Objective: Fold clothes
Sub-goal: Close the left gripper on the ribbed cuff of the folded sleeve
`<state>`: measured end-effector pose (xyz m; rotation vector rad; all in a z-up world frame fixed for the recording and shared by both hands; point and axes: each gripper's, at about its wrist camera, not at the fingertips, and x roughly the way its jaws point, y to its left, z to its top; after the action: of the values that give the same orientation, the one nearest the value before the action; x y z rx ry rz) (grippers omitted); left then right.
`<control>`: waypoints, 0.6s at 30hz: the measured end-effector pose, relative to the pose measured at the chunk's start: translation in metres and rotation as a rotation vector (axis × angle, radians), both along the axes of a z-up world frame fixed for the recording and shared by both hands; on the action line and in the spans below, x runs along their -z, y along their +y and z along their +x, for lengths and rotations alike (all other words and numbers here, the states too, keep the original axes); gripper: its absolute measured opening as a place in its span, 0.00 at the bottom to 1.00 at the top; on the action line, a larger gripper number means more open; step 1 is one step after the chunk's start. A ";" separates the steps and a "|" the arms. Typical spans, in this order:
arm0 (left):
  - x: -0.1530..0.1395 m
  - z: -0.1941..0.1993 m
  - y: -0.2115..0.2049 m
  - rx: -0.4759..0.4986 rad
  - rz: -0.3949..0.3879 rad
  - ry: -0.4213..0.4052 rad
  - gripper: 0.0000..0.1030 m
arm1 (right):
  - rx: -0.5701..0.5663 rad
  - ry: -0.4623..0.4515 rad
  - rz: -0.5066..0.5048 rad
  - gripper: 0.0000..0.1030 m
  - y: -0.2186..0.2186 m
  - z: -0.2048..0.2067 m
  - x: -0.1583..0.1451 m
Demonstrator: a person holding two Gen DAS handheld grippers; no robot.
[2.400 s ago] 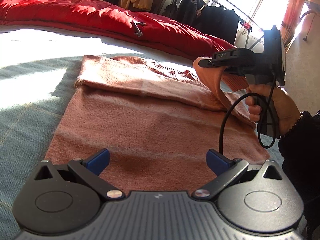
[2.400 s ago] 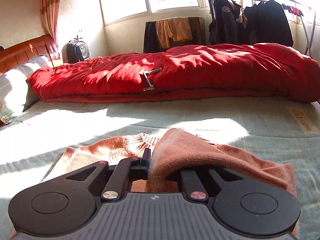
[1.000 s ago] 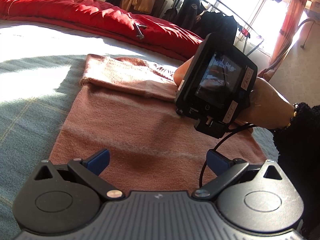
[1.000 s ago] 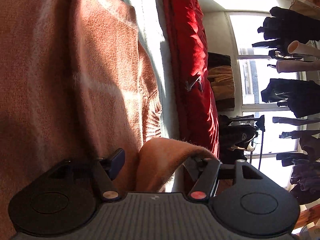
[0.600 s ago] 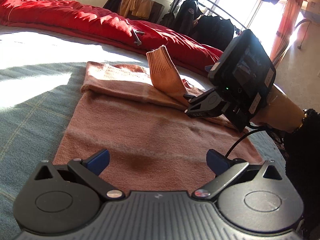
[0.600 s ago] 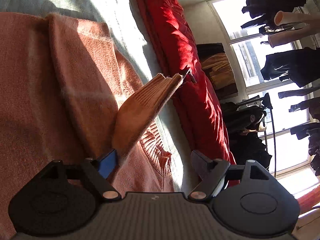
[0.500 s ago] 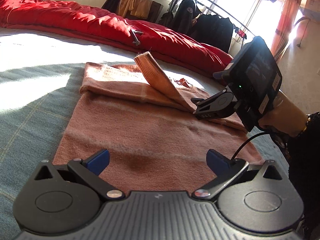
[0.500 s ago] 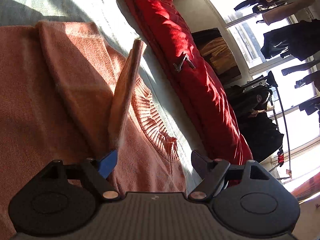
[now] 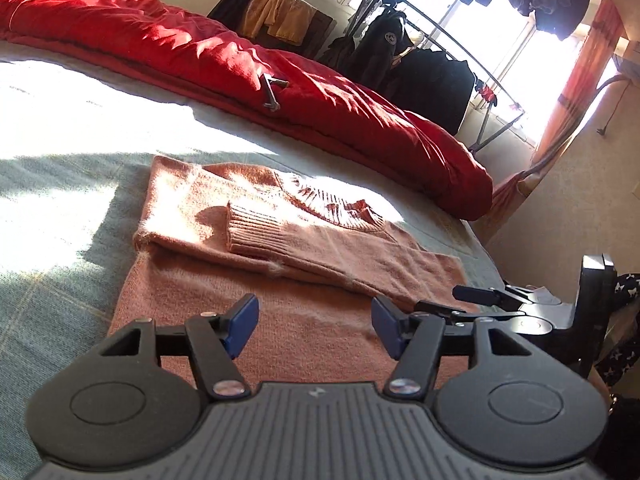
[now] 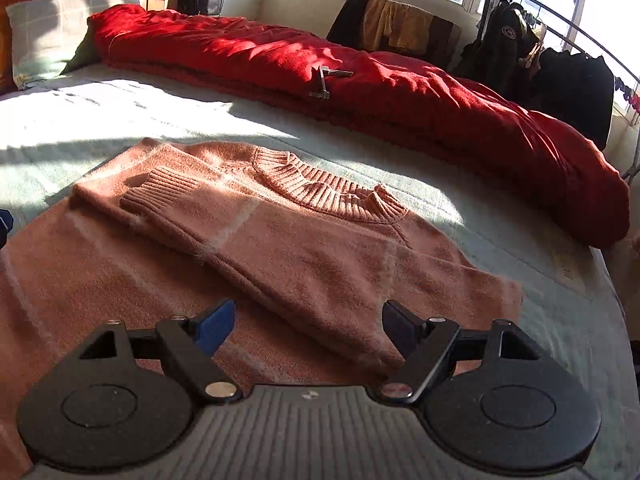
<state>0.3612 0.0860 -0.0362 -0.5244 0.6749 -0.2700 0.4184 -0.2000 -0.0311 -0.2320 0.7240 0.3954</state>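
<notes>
Now the salmon sweater (image 10: 304,248) lies flat on the bed (image 10: 520,216), sleeve (image 10: 224,224) folded across, cuff at 10 o'clock. Left tongs (image 9: 314,326) have just been closing, nothing between them; right tongs (image 10: 308,330) stand apart, empty, above the hem.

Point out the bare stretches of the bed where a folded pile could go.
Free: the sheet between the sweater and the red duvet, widest toward the pillow; also the strip right of the sweater, toward the bed's edge. Crowded: the near middle, under the sweater, and the far side, under the duvet.
</notes>
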 end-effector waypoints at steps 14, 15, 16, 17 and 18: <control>0.034 0.132 0.023 -0.124 -0.040 0.169 0.54 | 0.108 0.149 0.410 0.83 -0.073 -0.033 0.027; 0.038 0.137 0.023 -0.121 -0.018 0.184 0.54 | 0.117 0.159 0.421 0.83 -0.075 -0.034 0.033; 0.044 0.142 0.023 -0.121 -0.008 0.201 0.54 | 0.127 0.169 0.432 0.83 -0.076 -0.035 0.038; 0.050 0.146 0.023 -0.120 0.002 0.218 0.54 | 0.134 0.176 0.441 0.83 -0.077 -0.036 0.042; 0.055 0.150 0.023 -0.121 0.004 0.226 0.54 | 0.135 0.172 0.444 0.84 -0.076 -0.037 0.044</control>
<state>0.5109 0.1093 -0.0914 -0.5948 0.8587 -0.0965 0.3818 -0.2761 -0.0749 0.2711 0.7953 0.4400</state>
